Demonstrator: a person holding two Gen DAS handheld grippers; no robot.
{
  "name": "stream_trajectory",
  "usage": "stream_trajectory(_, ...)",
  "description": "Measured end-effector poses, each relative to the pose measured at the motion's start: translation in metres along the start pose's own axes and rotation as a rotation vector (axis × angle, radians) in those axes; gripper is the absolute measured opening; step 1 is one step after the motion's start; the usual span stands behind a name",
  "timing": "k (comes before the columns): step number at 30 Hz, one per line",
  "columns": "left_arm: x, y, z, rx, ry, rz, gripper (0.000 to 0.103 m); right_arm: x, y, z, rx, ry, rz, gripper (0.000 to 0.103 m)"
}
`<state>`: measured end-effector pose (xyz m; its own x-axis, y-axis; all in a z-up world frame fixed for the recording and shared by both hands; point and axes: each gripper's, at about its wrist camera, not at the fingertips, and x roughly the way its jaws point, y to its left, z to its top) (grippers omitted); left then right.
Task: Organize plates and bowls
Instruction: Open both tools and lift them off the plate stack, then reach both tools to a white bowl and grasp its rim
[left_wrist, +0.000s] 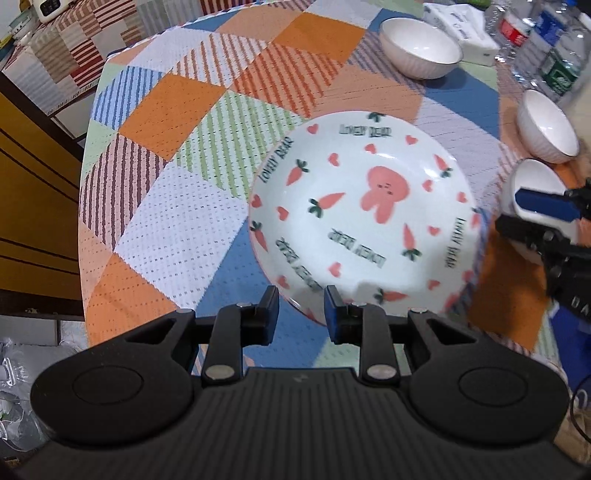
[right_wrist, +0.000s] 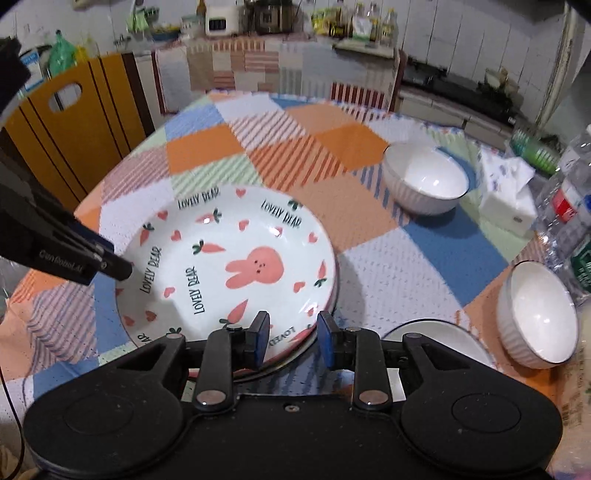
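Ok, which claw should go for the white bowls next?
Right, I'd say. The right claw hangs beside the nearest white bowl, and the other bowls lie on that side; the left claw sits across the plate.

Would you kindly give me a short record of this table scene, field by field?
Surface: checked tablecloth
Plate: bunny-and-carrot plate, mid-table
Bowls: three white ribbed; far bowl, right bowl, near bowl partly hidden
Left gripper: jaws apart over plate's near rim
Right gripper: jaws apart, plate's rim in the gap, unpressed
Other: tissue pack, water bottles
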<state>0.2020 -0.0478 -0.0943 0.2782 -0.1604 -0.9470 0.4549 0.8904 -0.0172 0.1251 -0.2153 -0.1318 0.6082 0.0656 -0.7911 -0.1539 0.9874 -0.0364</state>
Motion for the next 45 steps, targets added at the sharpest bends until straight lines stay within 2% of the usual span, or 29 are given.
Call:
stream_trajectory(4,-0.02,-0.013,-0.007,0.007,-0.013,-0.034,0.025,-0.032,-0.017,-0.008,0.009,-0.055,0.022,0.035)
stream_trajectory(8,-0.038,-0.032,-0.011,0.024,-0.041,-0.059,0.026,-0.062,-0.032,-0.025,-0.05,-0.093,-0.005,0.052)
stream_trajectory(14,-0.046,-0.07,-0.014,0.051,-0.06,-0.1,0.029,-0.081,-0.052,-0.058,-0.129,-0.098,-0.037,0.074)
stream_trajectory(16,-0.045,-0.082,-0.014,0.054,-0.067,-0.117,0.035,-0.081,-0.059,-0.069,-0.125,-0.088,-0.04,0.079)
stream_trajectory(17,-0.043,-0.087,-0.015,0.057,-0.071,-0.129,0.04,-0.08,-0.061,-0.075,-0.122,-0.085,-0.037,0.088)
stream_trajectory(19,-0.04,-0.099,-0.015,0.06,-0.078,-0.145,0.041,-0.077,-0.067,-0.088,-0.121,-0.094,-0.031,0.092)
stream_trajectory(24,-0.025,-0.124,-0.013,0.047,-0.09,-0.174,0.053,-0.053,-0.076,-0.109,-0.092,-0.075,-0.013,0.094)
stream_trajectory(30,-0.002,-0.146,-0.003,-0.012,-0.097,-0.22,0.054,-0.021,-0.083,-0.124,-0.083,-0.054,0.001,0.094)
stream_trajectory(37,0.03,-0.168,0.008,-0.043,-0.095,-0.224,0.053,0.007,-0.094,-0.126,-0.029,-0.055,0.02,0.094)
stream_trajectory(41,0.048,-0.175,0.009,-0.054,-0.091,-0.213,0.049,0.014,-0.093,-0.126,-0.039,-0.072,0.009,0.094)
stream_trajectory(43,0.054,-0.177,0.009,-0.065,-0.097,-0.207,0.044,0.018,-0.091,-0.127,-0.059,-0.085,0.001,0.094)
stream_trajectory(45,0.061,-0.178,0.01,-0.072,-0.097,-0.202,0.034,0.02,-0.09,-0.127,-0.068,-0.092,-0.004,0.094)
